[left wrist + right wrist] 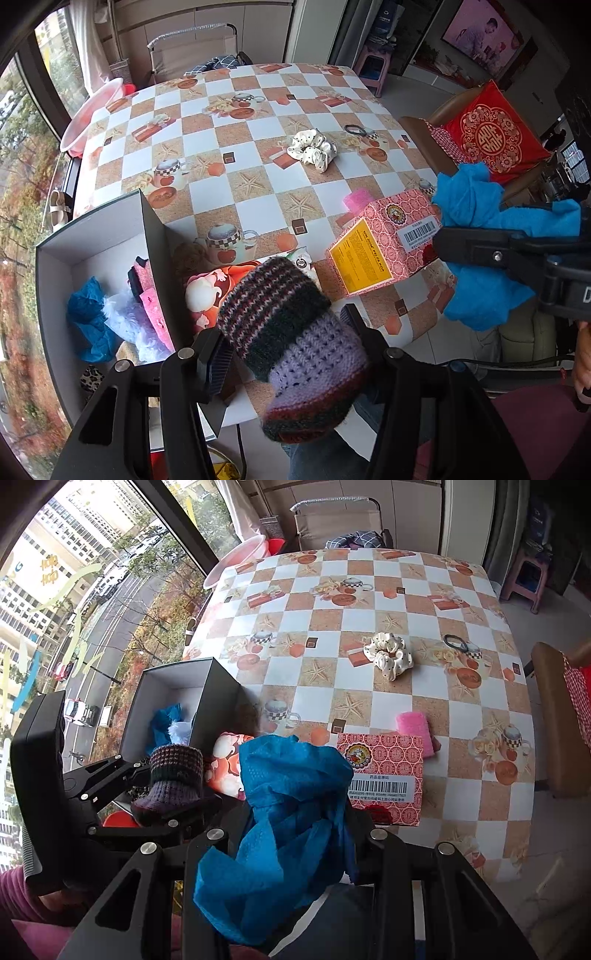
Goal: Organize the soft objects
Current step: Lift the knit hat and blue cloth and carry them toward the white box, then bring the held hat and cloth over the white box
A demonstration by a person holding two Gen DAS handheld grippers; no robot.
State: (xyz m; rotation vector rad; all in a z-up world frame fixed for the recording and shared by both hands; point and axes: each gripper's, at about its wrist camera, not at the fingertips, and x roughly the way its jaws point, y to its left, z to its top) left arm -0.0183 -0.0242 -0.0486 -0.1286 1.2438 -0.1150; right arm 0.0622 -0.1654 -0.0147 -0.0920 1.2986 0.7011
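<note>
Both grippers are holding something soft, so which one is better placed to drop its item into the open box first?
Left, probably. The left gripper, shut on the knitted sock, sits right beside the open box. The right gripper, shut on the blue cloth, is farther off, by the pink carton.

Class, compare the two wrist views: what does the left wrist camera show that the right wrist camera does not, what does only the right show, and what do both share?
Only the left wrist view shows the red cushion and the pink items inside the box.

Only the right wrist view shows the street and buildings outside.

Both show the left hand-held gripper shut on the knitted sock, the right hand-held gripper shut on the blue cloth, the scrunchie, the patterned carton and the open box.
</note>
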